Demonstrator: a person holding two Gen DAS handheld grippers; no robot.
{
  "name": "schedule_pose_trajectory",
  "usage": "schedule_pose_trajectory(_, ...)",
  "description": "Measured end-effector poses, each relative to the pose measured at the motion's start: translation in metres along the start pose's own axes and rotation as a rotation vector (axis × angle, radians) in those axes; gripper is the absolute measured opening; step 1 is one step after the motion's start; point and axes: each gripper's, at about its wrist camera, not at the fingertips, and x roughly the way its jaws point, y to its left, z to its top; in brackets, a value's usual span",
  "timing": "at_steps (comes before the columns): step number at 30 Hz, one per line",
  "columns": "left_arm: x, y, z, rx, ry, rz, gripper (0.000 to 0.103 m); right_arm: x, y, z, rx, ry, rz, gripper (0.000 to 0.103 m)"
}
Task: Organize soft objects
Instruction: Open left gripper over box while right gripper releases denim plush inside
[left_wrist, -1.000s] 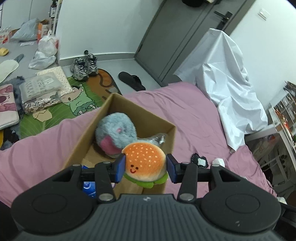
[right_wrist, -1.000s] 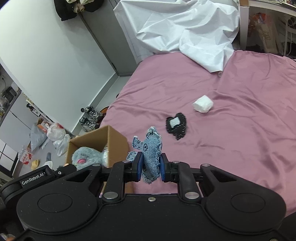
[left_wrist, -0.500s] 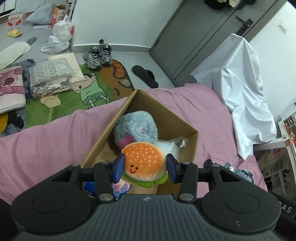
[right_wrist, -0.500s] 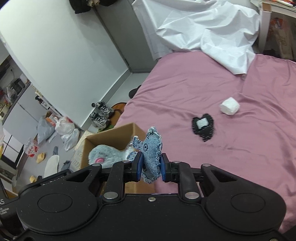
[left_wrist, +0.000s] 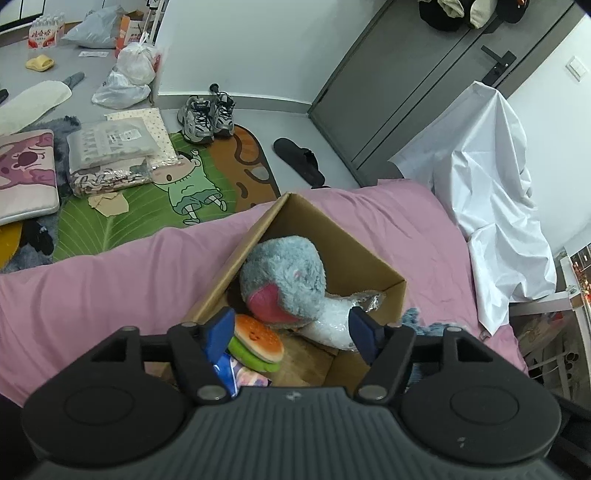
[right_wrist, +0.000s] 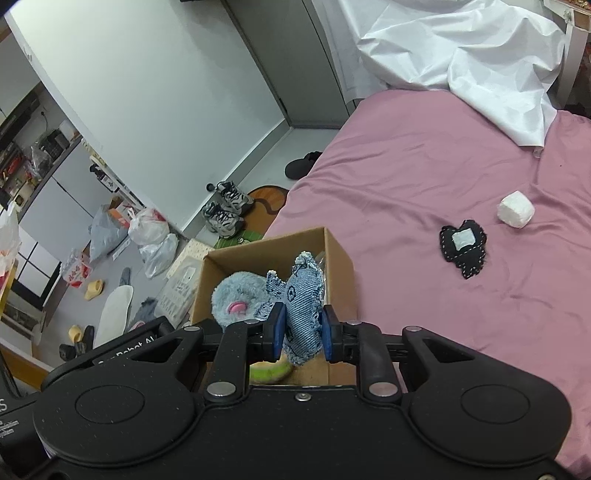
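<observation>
An open cardboard box (left_wrist: 369, 254) sits on the pink bed (left_wrist: 110, 280). It holds a grey plush with a pink mouth (left_wrist: 284, 277) and a shiny white packet (left_wrist: 332, 325). My left gripper (left_wrist: 291, 332) hangs over the box with its jaws opening. The burger plush (left_wrist: 256, 341) lies loose on the box floor by the left finger, and neither pad presses on it. My right gripper (right_wrist: 301, 332) is shut on a blue denim toy (right_wrist: 301, 295), held over the box (right_wrist: 336, 251) at its near right corner. That denim toy (left_wrist: 424, 325) also peeks in beside the box in the left wrist view.
A black patch toy (right_wrist: 463, 247) and a white soft lump (right_wrist: 515, 212) lie on the bed to the right of the box. A white sheet (right_wrist: 461, 55) drapes over the far end. Shoes (left_wrist: 207, 118), bags and a mat (left_wrist: 147, 206) cover the floor past the bed's edge.
My left gripper's jaws have spread apart and the burger plush has dropped from between them into the box. My right gripper has carried the denim toy leftward, over the box.
</observation>
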Motion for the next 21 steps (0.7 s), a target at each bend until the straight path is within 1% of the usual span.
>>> schedule_pose_trajectory(2,0.0,0.0,0.0,-0.002,-0.001,0.002,0.067,0.003,0.001,-0.001,0.003,0.008,0.005,0.024)
schedule_pose_trajectory(3,-0.001,0.0,0.0,-0.001,-0.003,0.005,0.069,0.004,0.002,-0.002,0.002,0.013,0.009,0.027)
schedule_pose_trajectory(4,-0.001,0.0,0.0,-0.001,-0.004,0.009,0.07,0.006,0.003,-0.003,0.0,0.024,0.016,0.034)
schedule_pose_trajectory(5,-0.001,0.0,0.0,-0.003,-0.004,0.013,0.074,0.007,0.003,-0.003,0.003,0.032,0.02,0.048)
schedule_pose_trajectory(6,-0.001,-0.001,0.0,-0.005,-0.003,0.02,0.076,0.006,0.003,-0.003,0.005,0.03,0.019,0.057)
schedule_pose_trajectory(10,-0.003,-0.007,-0.003,0.026,-0.012,0.037,0.08,-0.006,-0.003,-0.004,-0.006,-0.013,0.004,0.068)
schedule_pose_trajectory(13,-0.001,-0.013,-0.006,0.043,0.005,0.042,0.086,-0.013,-0.014,-0.003,0.008,-0.033,-0.008,0.075)
schedule_pose_trajectory(15,0.0,-0.018,-0.008,0.059,0.018,0.065,0.091,-0.019,-0.021,-0.002,0.007,-0.048,-0.028,0.081)
schedule_pose_trajectory(17,-0.002,-0.022,-0.01,0.08,0.005,0.084,0.093,-0.024,-0.026,0.0,0.005,-0.054,-0.039,0.084)
schedule_pose_trajectory(18,-0.003,-0.024,-0.011,0.087,0.0,0.087,0.093,-0.026,-0.029,0.0,0.002,-0.057,-0.041,0.087)
schedule_pose_trajectory(21,-0.006,-0.029,-0.013,0.1,-0.003,0.078,0.094,-0.037,-0.038,0.004,-0.008,-0.077,-0.054,0.095)
